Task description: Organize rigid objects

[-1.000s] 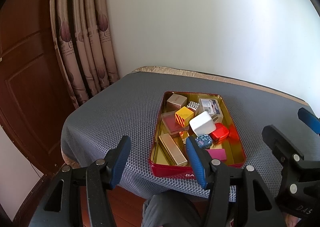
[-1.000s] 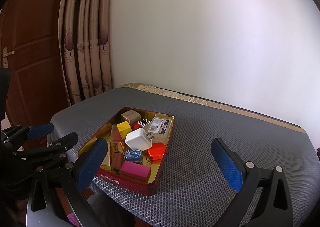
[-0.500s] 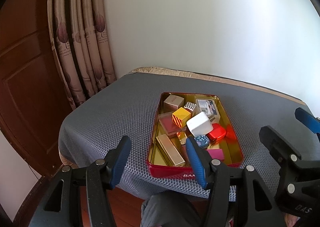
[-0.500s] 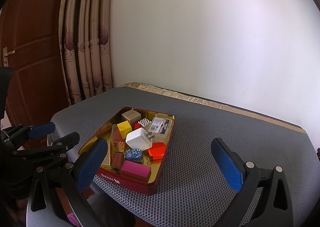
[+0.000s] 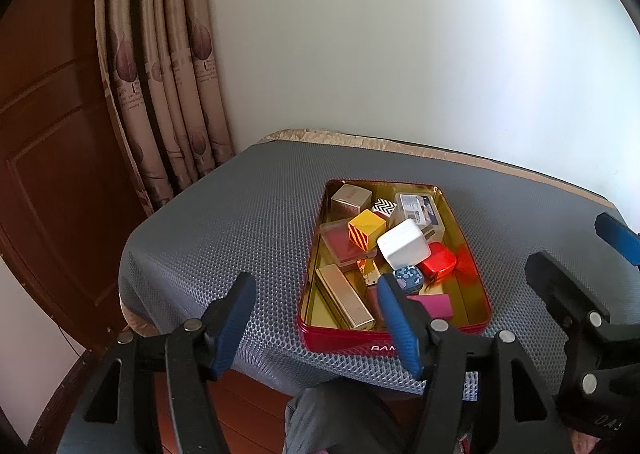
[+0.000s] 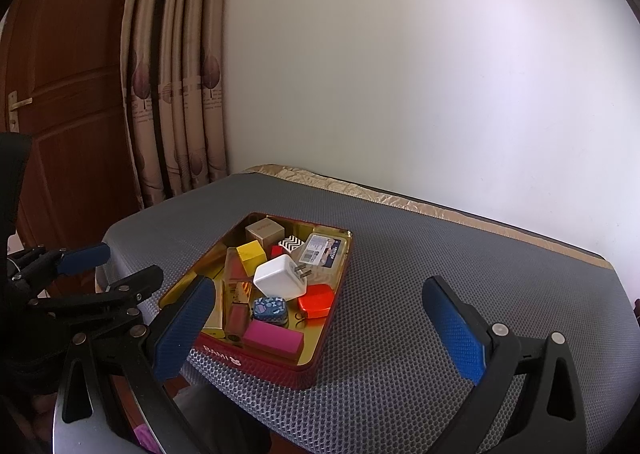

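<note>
A red tin tray (image 5: 394,342) with a gold inside sits on the grey mesh table cover (image 5: 240,213), near the front edge, and it holds a jumble of small rigid things. A white plug charger (image 6: 280,277) lies on top near the middle, its prongs pointing toward the far right. Just beside it are a yellow cube with red stripes (image 5: 366,229), a shiny red case (image 5: 438,264) and a small blue patterned tin (image 5: 408,278). A pink block (image 6: 273,338) lies at the near wall, a long gold box (image 5: 345,298) along the left side, a tan box (image 5: 351,198) in the far corner, next to it a black-and-white zigzag cube (image 5: 383,206), and a clear labelled box (image 6: 323,249) at the far right.

The left gripper (image 5: 316,318) hovers off the front edge of the table, jaws spread wide and holding nothing. The right gripper (image 6: 320,330) hangs over the tray's near right corner, also wide apart and empty. Behind the table stand a white wall (image 6: 400,73), a leaf-print curtain (image 5: 160,73) and a brown wooden door (image 6: 60,93).
</note>
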The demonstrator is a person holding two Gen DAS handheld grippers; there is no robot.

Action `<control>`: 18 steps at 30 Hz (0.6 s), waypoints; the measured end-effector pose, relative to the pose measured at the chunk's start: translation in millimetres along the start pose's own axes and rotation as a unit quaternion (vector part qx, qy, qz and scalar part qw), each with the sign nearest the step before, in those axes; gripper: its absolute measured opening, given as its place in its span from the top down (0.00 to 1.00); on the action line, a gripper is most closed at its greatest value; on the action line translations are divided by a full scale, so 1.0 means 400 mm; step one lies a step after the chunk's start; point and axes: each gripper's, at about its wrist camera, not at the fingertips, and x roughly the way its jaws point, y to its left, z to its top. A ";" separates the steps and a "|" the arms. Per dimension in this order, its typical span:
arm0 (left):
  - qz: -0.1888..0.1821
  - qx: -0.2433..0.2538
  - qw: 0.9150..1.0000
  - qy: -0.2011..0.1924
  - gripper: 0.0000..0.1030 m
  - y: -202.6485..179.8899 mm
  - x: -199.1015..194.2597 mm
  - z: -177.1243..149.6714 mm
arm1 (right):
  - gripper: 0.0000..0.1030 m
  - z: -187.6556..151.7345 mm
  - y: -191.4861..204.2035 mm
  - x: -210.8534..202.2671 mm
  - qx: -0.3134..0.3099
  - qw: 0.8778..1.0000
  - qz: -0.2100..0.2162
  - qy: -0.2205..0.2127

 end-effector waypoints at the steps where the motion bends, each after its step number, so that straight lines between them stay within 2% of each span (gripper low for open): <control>1: -0.001 -0.002 1.000 0.002 0.37 0.002 0.001 0.000 | 0.00 0.000 0.001 0.003 -0.001 1.000 0.000 -0.001; 18: -0.005 -0.001 1.000 0.008 0.37 0.002 0.009 -0.002 | 0.00 -0.002 -0.013 0.001 -0.008 1.000 0.011 0.002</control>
